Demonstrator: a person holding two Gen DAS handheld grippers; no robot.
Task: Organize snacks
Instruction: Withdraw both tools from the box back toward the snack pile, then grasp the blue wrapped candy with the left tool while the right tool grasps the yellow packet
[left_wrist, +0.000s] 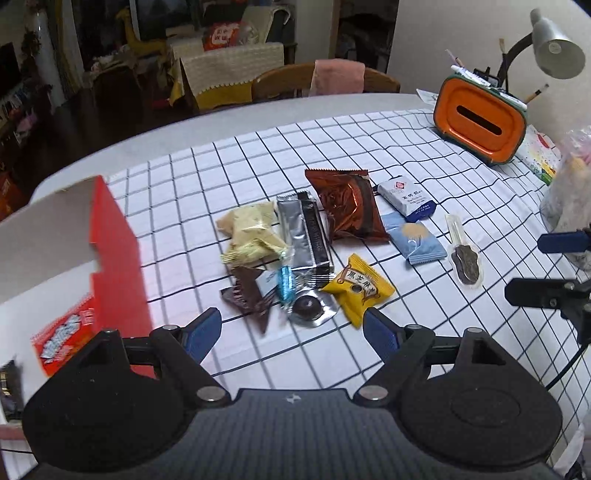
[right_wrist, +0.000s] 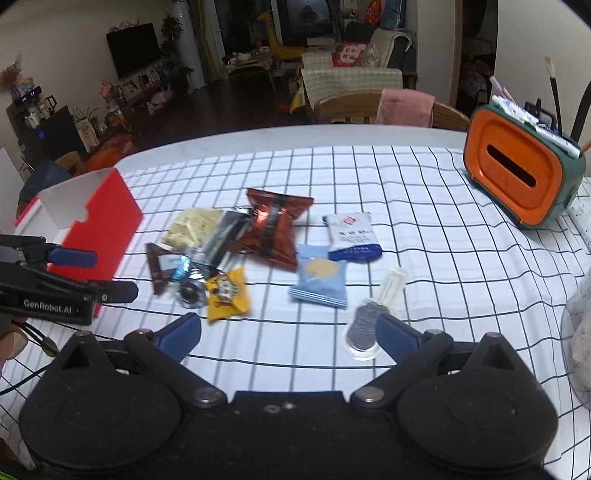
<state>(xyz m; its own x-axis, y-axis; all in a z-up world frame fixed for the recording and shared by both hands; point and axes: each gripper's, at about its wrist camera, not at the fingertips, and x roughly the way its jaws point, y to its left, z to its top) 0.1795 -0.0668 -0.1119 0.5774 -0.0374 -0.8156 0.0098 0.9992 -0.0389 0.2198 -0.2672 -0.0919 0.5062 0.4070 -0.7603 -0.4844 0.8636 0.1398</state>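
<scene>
Left gripper (left_wrist: 291, 332) gapes wide, empty, above the checked cloth (left_wrist: 443, 155); the snack pile (left_wrist: 314, 240) lies just beyond its fingertips, yellow packet (left_wrist: 358, 290) nearest. Right gripper (right_wrist: 290, 338) also spread, holding nothing, the clear-wrapped lollipop (right_wrist: 369, 325) by its right finger. Only the left view shows the printed front of the red box (left_wrist: 114, 254). The orange holder (right_wrist: 517, 177) stands far back.

Snack packets (left_wrist: 332, 236) on tablecloth (left_wrist: 424, 147), box (left_wrist: 114, 254) to their left

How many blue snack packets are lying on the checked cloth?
2: a light blue packet mid-cloth, and a white-and-navy packet just behind it. More may hide in the overlapping pile to the left.
</scene>
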